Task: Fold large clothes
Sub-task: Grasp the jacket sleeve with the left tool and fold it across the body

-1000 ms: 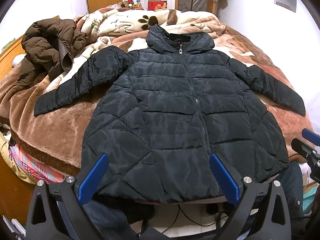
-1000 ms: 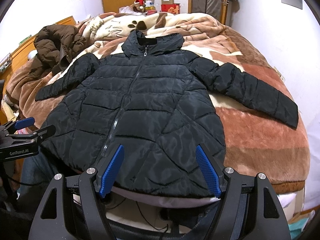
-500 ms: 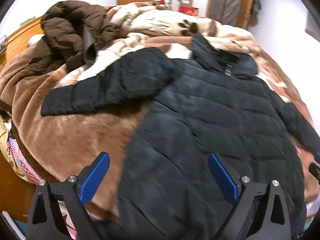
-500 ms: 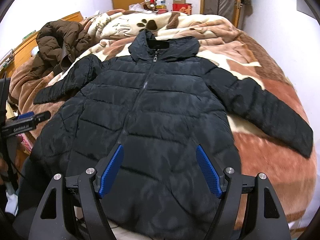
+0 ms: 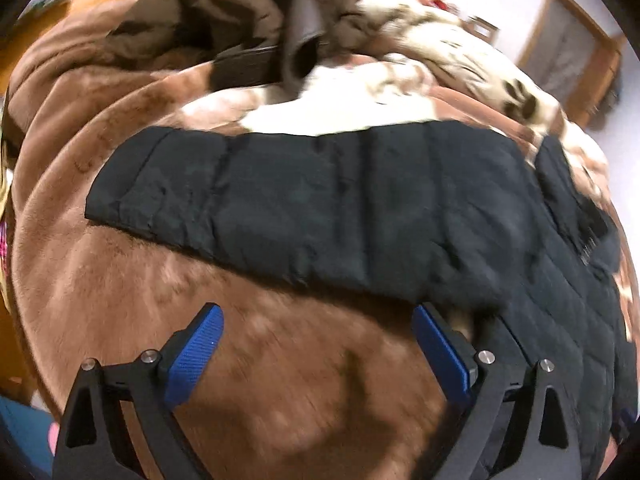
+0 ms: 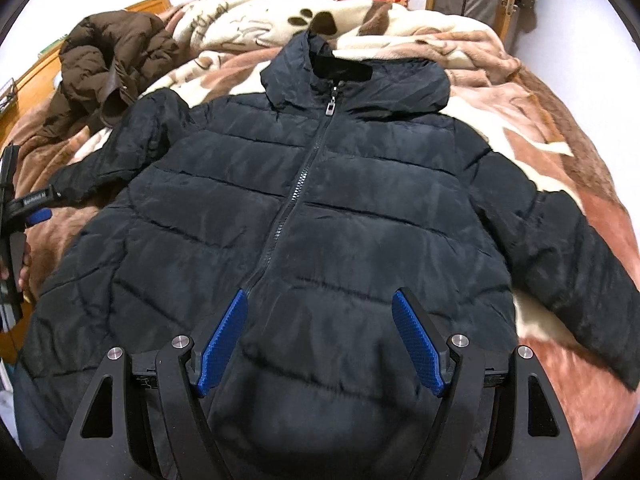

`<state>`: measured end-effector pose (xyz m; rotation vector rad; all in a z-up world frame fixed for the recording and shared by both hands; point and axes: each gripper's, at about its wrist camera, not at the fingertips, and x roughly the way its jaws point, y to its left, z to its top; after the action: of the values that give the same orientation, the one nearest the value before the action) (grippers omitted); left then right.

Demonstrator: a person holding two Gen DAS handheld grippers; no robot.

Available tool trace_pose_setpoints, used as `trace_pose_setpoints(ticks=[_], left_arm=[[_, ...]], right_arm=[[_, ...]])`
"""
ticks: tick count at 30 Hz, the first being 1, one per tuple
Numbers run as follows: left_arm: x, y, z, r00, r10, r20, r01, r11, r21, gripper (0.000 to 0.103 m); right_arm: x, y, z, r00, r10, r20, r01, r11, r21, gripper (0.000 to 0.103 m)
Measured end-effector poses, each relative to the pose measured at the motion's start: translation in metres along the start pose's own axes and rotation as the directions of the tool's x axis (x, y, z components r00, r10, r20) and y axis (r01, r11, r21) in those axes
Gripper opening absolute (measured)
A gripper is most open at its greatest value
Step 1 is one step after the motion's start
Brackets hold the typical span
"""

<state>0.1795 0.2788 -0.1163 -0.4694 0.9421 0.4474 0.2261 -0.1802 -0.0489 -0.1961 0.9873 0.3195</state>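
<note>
black jacket [image 6: 320,220] flat on blanket [image 6: 560,152]

You are holding black-framed grippers: the left gripper [image 5: 316,344] and right gripper [image 6: 320,344] are showing ribbed blue pads and silver screws.

bed: covered by a brown and cream plush blanket [image 6: 560,128]
black jacket [image 6: 340,208]: flat on blanket, zipped, sleeves spread
brown jacket [image 6: 108,60]: crumpled heap on blanket beside black jacket's sleeve
</note>
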Motion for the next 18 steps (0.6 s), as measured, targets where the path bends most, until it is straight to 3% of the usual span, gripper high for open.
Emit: trace_pose_setpoints(ticks=[7, 12, 13, 16, 18], left_arm=[[0.040, 0.036, 0.020, 1.000, 0.010, 0.022, -0.006, 0.991, -0.137, 0.089], [0.057, 0.047, 0.033, 0.998, 0.039, 0.052, -0.030, 0.985, -0.167, 0.065], [0.058, 0.044, 0.036, 0.998, 0.039, 0.057, -0.030, 0.988, -0.149, 0.050], [0.049, 0.033, 0.045, 0.996, 0.055, 0.075, -0.047, 0.993, -0.111, 0.020], [0.033, 0.024, 0.052, 0.994, 0.045, 0.102, -0.037, 0.996, -0.081, 0.017]], right_arm=[[0.030, -0.012, 0.004, 0.999, -0.021, -0.039, 0.021, 1.000, 0.001, 0.075], [0.041, -0.029, -0.001, 0.997, -0.049, -0.065, 0.051, 0.998, 0.033, 0.075], [0.041, -0.032, -0.003, 0.996, -0.053, -0.069, 0.056, 0.998, 0.040, 0.075], [0.040, -0.040, -0.007, 0.995, -0.066, -0.076, 0.070, 0.996, 0.058, 0.075], [0.037, -0.041, -0.010, 0.995, -0.070, -0.073, 0.074, 0.995, 0.060, 0.075]])
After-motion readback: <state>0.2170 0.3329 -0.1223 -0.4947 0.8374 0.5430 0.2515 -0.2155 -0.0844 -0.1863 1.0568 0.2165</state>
